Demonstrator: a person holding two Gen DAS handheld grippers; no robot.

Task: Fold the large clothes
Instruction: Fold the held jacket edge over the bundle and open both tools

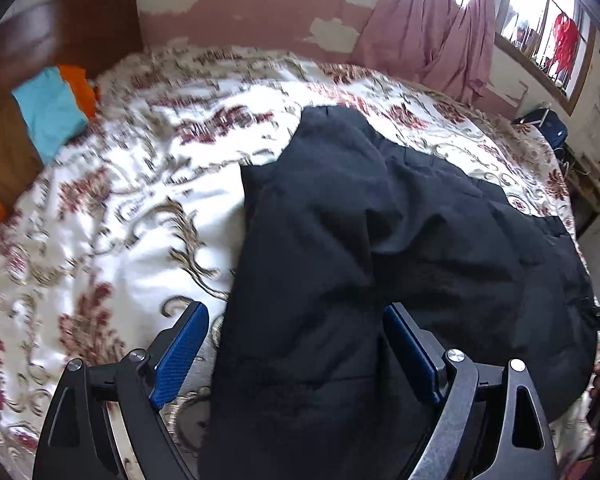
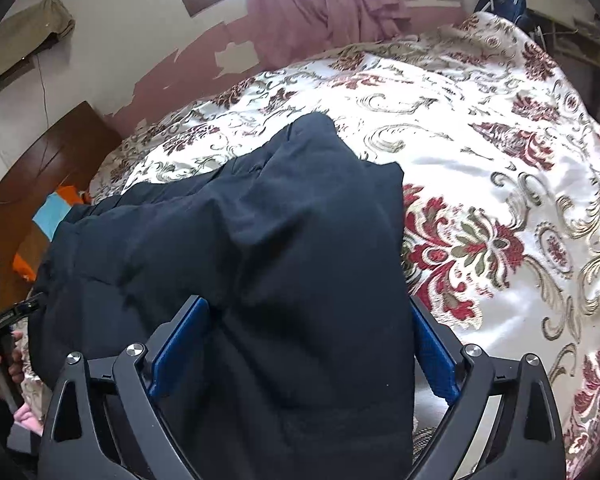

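Note:
A large black garment (image 1: 380, 240) lies spread and rumpled on the floral bed cover (image 1: 120, 200). It also shows in the right wrist view (image 2: 260, 240). My left gripper (image 1: 296, 316) is open, its blue pads (image 1: 180, 354) wide apart over the garment's near left edge. My right gripper (image 2: 308, 312) is open too, its blue pads (image 2: 436, 356) spread either side of the garment's near right part. Cloth lies between each pair of fingers, not pinched.
A wooden headboard (image 1: 60, 32) with folded blue (image 1: 50, 112) and orange (image 1: 78, 86) clothes stands at the bed's left. Pink curtains (image 1: 428, 28) hang by a window on the far wall. A dark bag (image 1: 548, 124) sits at the bed's far right corner.

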